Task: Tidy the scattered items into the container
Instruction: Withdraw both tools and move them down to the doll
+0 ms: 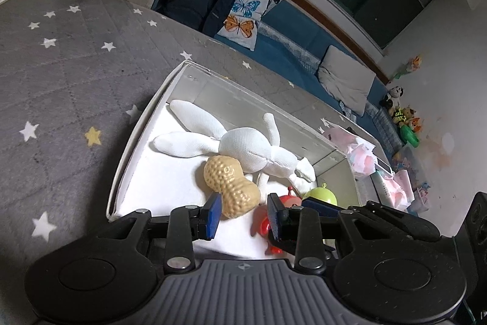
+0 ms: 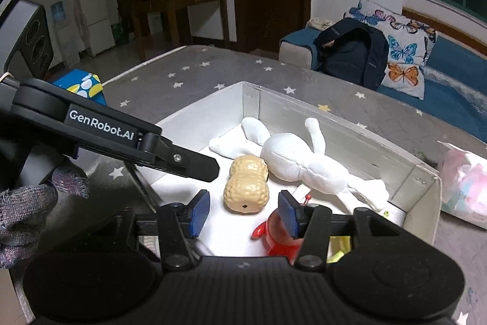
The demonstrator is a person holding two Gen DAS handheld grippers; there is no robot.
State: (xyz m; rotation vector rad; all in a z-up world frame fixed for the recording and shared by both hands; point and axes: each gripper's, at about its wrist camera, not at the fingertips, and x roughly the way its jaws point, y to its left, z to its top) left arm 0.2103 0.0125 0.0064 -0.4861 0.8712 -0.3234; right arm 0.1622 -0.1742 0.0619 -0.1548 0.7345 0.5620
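Bed: box (image 2: 334, 114) holds rabbit (image 2: 298, 157), peanut (image 2: 246, 188).

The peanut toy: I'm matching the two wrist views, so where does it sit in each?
Left wrist: peanut toy low centre, just beyond the left gripper.
Right wrist: peanut toy centre, above the right gripper.
Shared landmark: the white plush rabbit touching it in the box.

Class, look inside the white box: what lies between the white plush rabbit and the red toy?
The tan peanut toy lies between the white plush rabbit and the red toy, touching the rabbit, inside the white box. The right wrist view shows it best.
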